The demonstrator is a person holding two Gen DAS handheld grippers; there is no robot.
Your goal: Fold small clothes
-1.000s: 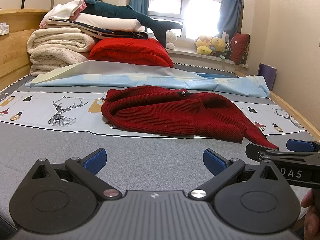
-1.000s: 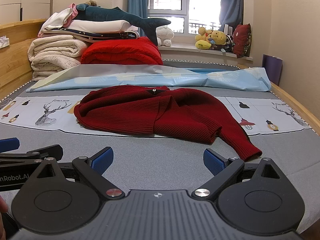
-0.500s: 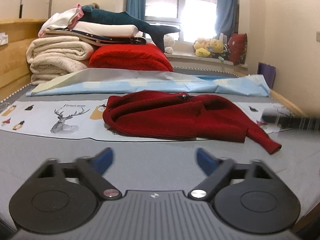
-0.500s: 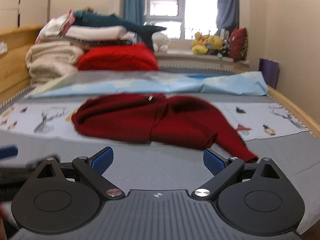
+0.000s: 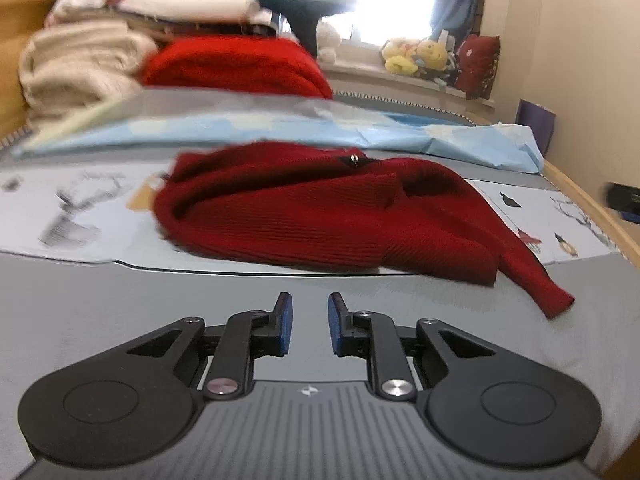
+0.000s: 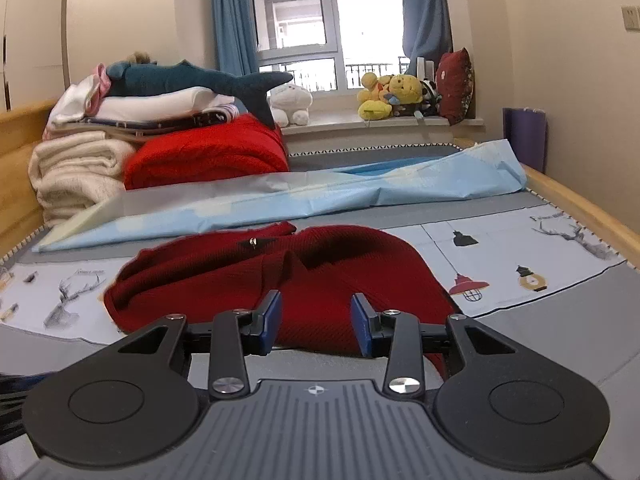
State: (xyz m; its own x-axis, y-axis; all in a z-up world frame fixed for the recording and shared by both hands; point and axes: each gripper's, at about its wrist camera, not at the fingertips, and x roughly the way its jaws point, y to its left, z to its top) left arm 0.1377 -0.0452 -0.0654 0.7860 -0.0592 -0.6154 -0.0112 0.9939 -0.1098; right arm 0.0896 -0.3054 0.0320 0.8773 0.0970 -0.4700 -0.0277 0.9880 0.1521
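Observation:
A crumpled dark red knit sweater (image 5: 320,212) lies on the printed sheet in the middle of the bed, one sleeve (image 5: 536,284) trailing to the front right. It also shows in the right wrist view (image 6: 256,276). My left gripper (image 5: 310,328) hovers over the grey mattress just short of the sweater's near edge, jaws narrowed to a small gap, empty. My right gripper (image 6: 316,322) is partly open and empty, low over the sweater's near edge, fingers either side of the knit without touching it.
A light blue sheet (image 6: 320,196) lies crumpled behind the sweater. Folded blankets, a red quilt (image 6: 208,152) and a plush shark are stacked at the back left. Plush toys (image 6: 396,92) sit on the windowsill. A wooden bed rail (image 6: 592,212) runs along the right.
Both grippers moved forward toward the sweater and their jaws narrowed from wide open. The right gripper now reaches the sweater's near edge.

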